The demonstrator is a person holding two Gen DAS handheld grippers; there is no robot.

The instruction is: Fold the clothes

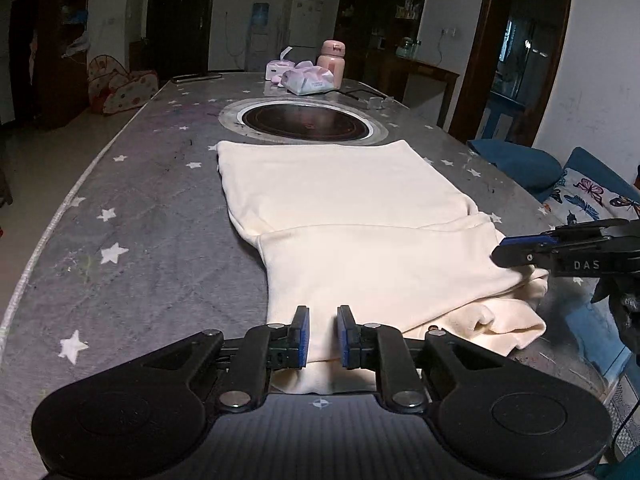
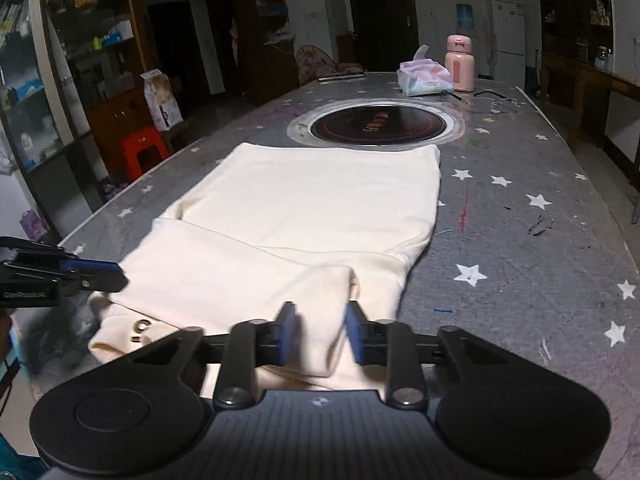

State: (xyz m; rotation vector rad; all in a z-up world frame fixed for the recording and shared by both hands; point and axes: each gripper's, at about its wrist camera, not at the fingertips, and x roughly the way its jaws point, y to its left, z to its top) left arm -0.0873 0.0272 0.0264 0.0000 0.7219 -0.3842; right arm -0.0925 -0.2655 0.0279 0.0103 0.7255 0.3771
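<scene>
While the cream garment [image 1: 340, 216] lies flat down the middle of the star-patterned table [image 1: 140, 240], the left gripper [image 1: 323, 336] tilts down at the lower centre of its own view, blue pads a narrow gap apart with the near hem lying between them and no clear pinch. At the lower centre of the right wrist view, the right gripper [image 2: 320, 334] slopes down alike, its slightly blurred fingers [image 2: 358, 332] straddling a raised fold without visibly pressing it.
</scene>
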